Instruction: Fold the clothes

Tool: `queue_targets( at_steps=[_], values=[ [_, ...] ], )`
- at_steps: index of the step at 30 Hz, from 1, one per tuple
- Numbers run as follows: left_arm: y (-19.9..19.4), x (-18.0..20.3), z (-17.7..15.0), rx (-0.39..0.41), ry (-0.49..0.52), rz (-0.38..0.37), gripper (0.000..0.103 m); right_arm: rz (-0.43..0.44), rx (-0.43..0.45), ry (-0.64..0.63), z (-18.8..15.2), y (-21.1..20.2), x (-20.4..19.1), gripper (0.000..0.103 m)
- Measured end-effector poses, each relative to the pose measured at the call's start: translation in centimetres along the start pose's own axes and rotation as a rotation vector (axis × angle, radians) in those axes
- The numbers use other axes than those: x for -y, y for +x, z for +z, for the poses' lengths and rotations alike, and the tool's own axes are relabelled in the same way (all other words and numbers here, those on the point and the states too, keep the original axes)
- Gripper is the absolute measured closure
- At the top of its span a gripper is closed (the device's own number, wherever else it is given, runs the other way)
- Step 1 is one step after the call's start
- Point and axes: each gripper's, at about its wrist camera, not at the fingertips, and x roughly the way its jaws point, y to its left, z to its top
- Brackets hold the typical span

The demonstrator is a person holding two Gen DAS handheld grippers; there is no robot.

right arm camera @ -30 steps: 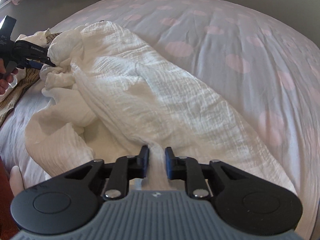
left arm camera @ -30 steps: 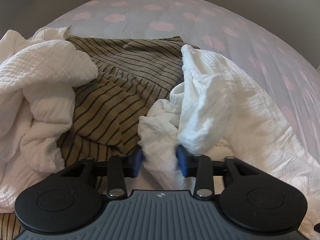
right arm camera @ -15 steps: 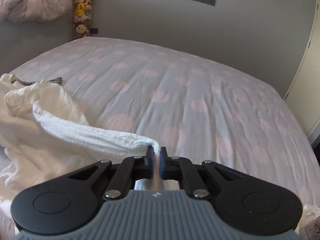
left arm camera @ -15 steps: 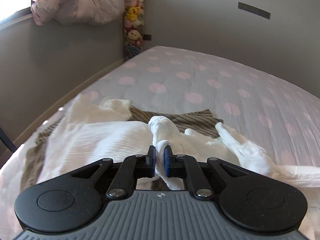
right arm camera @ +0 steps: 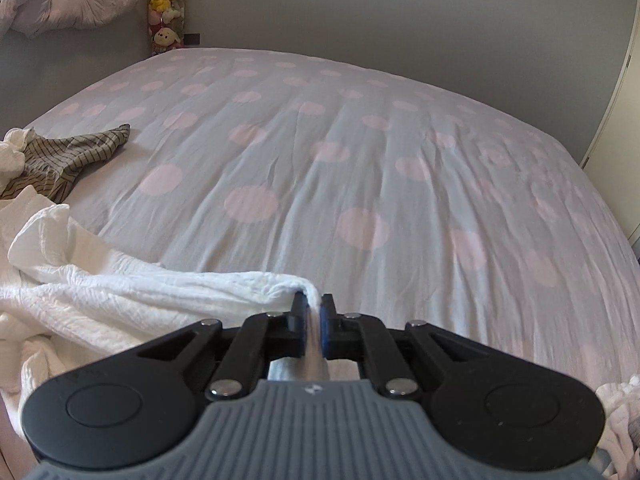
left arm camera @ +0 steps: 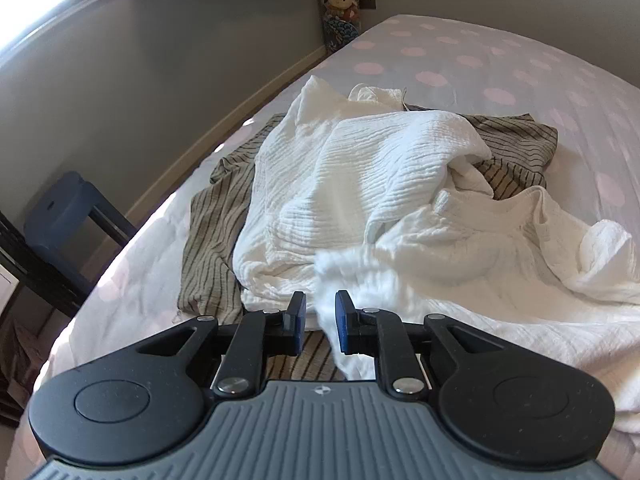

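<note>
Currently the right tongs (right arm camera: 314,312) pinch the white garment (left arm camera: 360,184), heaped on the bed (right arm camera: 360,140). Left tongs (left arm camera: 320,316) stand parted around blurred cloth. Close them fully, then spread the garment flat.

I count two grippers: the left gripper (left arm camera: 320,312) and the right gripper (right arm camera: 314,312). One white garment (left arm camera: 360,184); whether it is a single piece I cannot tell. One striped garment (left arm camera: 212,224). One bed (right arm camera: 360,152). One blue stool (left arm camera: 60,212). One column of plush toys (right arm camera: 166,4), individual number unclear.
</note>
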Motion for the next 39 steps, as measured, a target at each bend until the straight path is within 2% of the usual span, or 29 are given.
queue_targets(
  at_steps=[4, 5, 10, 12, 16, 20, 22, 25, 31, 33, 36, 38, 39],
  values=[
    [-1.3, 1.4, 0.9, 0.064, 0.101, -0.049, 0.085, -0.011, 0.02, 0.002, -0.7, -1.6, 0.5, 0.083],
    [-1.6, 2.4, 1.2, 0.081, 0.151, -0.062, 0.084, -0.015, 0.026, 0.007, -0.9, -2.0, 0.7, 0.079],
    [-1.7, 7.6, 1.7, 0.151, 0.381, -0.133, 0.073, -0.038, 0.05, 0.045, -2.1, -4.1, 1.7, 0.074],
    [-1.5, 9.7, 1.7, 0.174, 0.462, -0.173, 0.071, -0.047, 0.05, 0.063, -3.0, -4.8, 2.1, 0.068],
    [0.0, 13.7, 0.9, 0.208, 0.663, -0.229, 0.064, -0.06, 0.036, 0.107, -5.0, -6.0, 2.9, 0.067],
    [2.0, 17.0, -0.6, 0.228, 0.891, -0.31, 0.061, -0.077, -0.001, 0.182, -7.8, -6.6, 4.0, 0.062],
    [3.3, 18.4, -1.5, 0.245, 1.015, -0.299, 0.061, -0.079, -0.029, 0.228, -9.1, -6.6, 4.6, 0.059],
    [5.4, 20.1, -3.1, 0.284, 1.189, -0.241, 0.061, -0.086, -0.068, 0.282, -10.7, -6.5, 5.5, 0.059],
    [8.9, 22.4, -6.3, 0.346, 1.494, -0.151, 0.061, -0.095, -0.098, 0.325, -12.0, -6.8, 6.1, 0.053],
    [9.9, 22.9, -7.3, 0.366, 1.567, -0.114, 0.061, -0.093, -0.105, 0.319, -11.9, -6.6, 6.0, 0.051],
    [11.0, 23.7, -7.9, 0.373, 1.625, -0.072, 0.062, -0.089, -0.117, 0.312, -12.0, -6.2, 5.8, 0.05],
    [11.5, 24.2, -8.1, 0.367, 1.651, -0.05, 0.081, -0.085, -0.124, 0.303, -12.0, -5.9, 5.6, 0.05],
    [11.5, 24.4, -8.0, 0.361, 1.645, -0.048, 0.084, -0.084, -0.128, 0.298, -12.0, -5.8, 5.5, 0.05]
  ],
)
